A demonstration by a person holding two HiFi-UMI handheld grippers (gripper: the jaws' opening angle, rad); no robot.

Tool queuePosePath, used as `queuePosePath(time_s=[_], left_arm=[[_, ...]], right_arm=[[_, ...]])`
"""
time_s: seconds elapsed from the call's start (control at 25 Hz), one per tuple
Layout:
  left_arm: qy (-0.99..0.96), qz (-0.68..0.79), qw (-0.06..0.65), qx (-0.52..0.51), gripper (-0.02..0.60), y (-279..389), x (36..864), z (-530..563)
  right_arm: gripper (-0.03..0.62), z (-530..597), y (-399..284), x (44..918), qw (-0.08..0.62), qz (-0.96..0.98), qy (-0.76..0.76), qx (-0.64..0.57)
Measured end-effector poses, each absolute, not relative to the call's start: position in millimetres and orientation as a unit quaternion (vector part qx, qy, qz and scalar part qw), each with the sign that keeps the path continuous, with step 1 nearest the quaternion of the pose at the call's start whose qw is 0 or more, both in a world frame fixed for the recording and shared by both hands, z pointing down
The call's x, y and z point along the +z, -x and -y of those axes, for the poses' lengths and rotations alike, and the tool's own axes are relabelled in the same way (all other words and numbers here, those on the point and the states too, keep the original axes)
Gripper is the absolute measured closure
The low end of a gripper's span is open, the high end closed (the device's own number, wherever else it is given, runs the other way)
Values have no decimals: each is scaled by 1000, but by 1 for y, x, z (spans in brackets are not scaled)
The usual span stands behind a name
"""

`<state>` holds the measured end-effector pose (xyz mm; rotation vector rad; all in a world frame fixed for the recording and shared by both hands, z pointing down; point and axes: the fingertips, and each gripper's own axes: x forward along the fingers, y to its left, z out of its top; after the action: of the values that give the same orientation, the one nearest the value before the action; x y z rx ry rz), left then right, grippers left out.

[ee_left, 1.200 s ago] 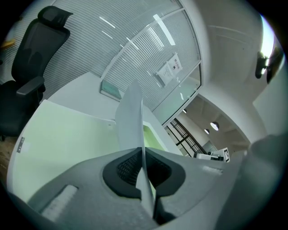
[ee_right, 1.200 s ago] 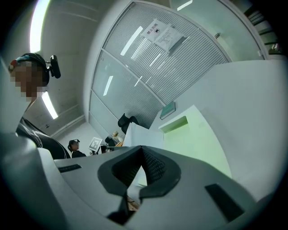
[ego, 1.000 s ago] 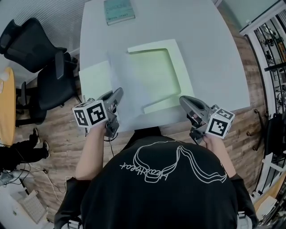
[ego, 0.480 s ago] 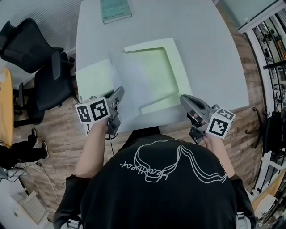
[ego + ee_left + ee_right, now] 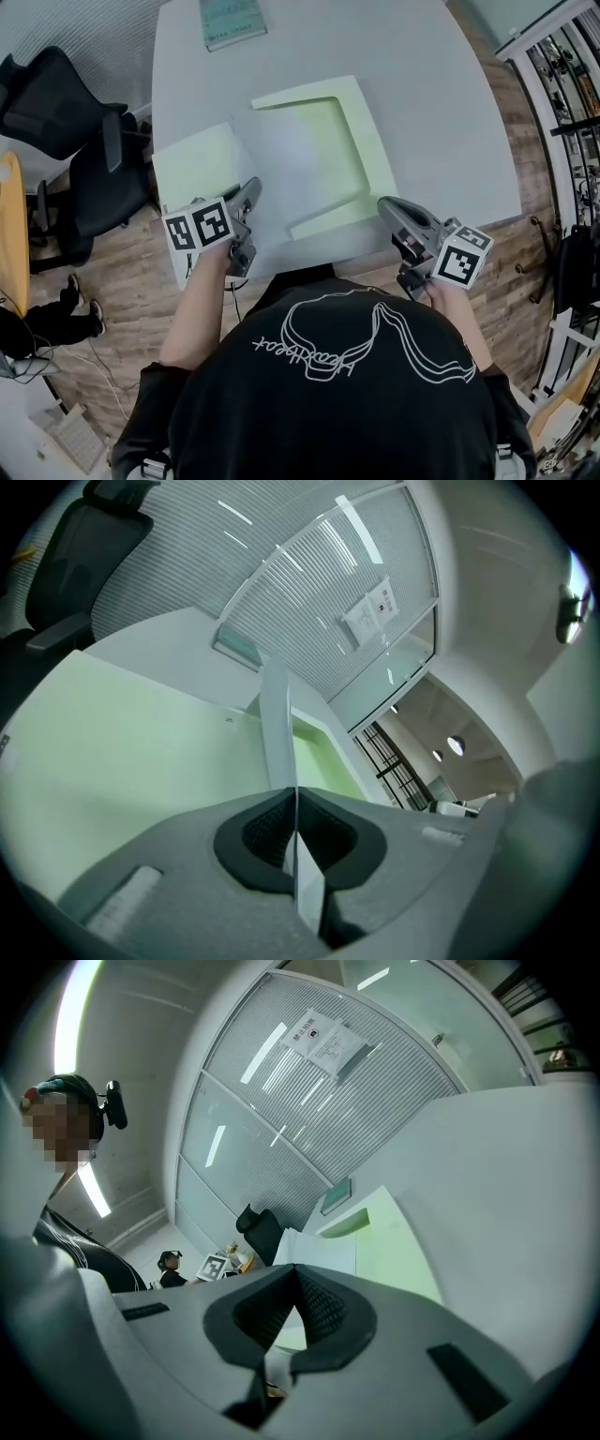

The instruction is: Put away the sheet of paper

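Observation:
A white sheet of paper (image 5: 281,173) hangs over an open pale green folder (image 5: 375,141) on the grey table (image 5: 450,103). My left gripper (image 5: 251,189) is shut on the sheet's near left edge. In the left gripper view the sheet (image 5: 276,724) runs edge-on straight out from the closed jaws of the left gripper (image 5: 295,794), with the folder's left flap (image 5: 122,752) beneath. My right gripper (image 5: 383,207) hovers at the folder's near right corner. In the right gripper view the right gripper (image 5: 296,1272) is shut, with nothing visible between its tips, and the folder (image 5: 394,1251) lies beyond.
A teal book (image 5: 231,21) lies at the table's far edge. Black office chairs (image 5: 66,112) stand left of the table, and metal shelving (image 5: 574,84) lines the right side. A person (image 5: 172,1264) stands far off in the right gripper view.
My left gripper has sunk a little toward the table with the sheet still in it, and more of the folder's left flap shows. The right gripper has stayed in place.

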<state>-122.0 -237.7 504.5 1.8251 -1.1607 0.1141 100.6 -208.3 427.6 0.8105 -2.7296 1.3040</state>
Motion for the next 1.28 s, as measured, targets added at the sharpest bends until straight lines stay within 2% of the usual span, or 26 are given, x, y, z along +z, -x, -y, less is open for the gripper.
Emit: queuePosePath(time_s=[1.28], left_arm=[[-710, 471, 523, 8, 571, 100, 544, 265]], right_arm=[[585, 208, -120, 440, -6, 856, -285, 431]])
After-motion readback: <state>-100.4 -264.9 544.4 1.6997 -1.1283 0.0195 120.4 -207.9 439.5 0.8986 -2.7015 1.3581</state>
